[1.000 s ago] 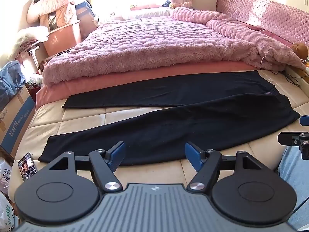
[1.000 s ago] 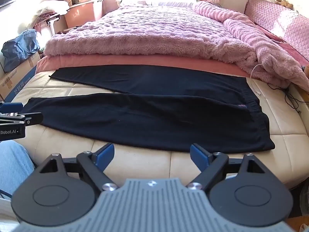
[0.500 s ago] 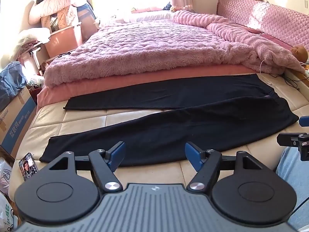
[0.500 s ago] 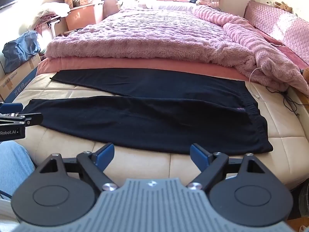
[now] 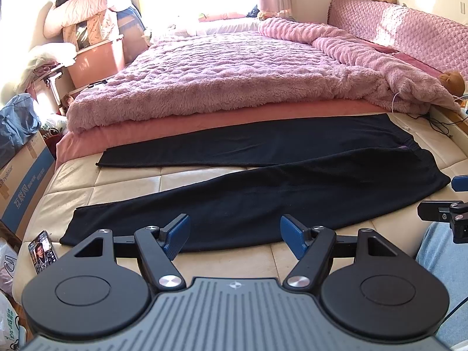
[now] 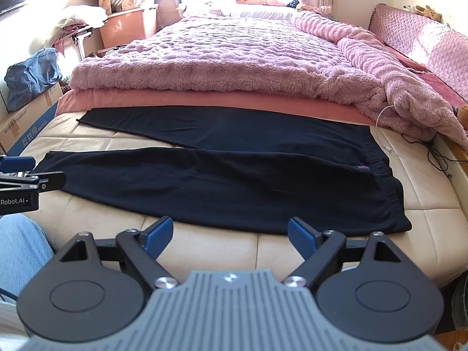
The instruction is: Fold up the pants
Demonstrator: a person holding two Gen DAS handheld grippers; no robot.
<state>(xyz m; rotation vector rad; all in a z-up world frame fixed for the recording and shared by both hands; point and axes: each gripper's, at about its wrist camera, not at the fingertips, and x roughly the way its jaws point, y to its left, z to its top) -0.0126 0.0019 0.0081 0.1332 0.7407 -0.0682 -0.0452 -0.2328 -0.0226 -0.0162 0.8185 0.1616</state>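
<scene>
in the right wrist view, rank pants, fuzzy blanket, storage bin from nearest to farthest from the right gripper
From the right gripper:
1. Black pants, spread flat on the mattress just ahead.
2. Fuzzy pink blanket, covering the bed behind the pants.
3. Pink storage bin, far left, beyond the bed.

Pants (image 5: 263, 193): black matt knit cloth, soft.
Mattress (image 5: 122, 181): cream quilted surface, slightly glossy.
Blanket (image 5: 222, 76): pink shaggy plush.
Left gripper (image 5: 234, 235), right gripper (image 6: 230, 237): matt black plastic, ribbed blue pads (image 5: 175, 235), shiny metal rivets.
</scene>
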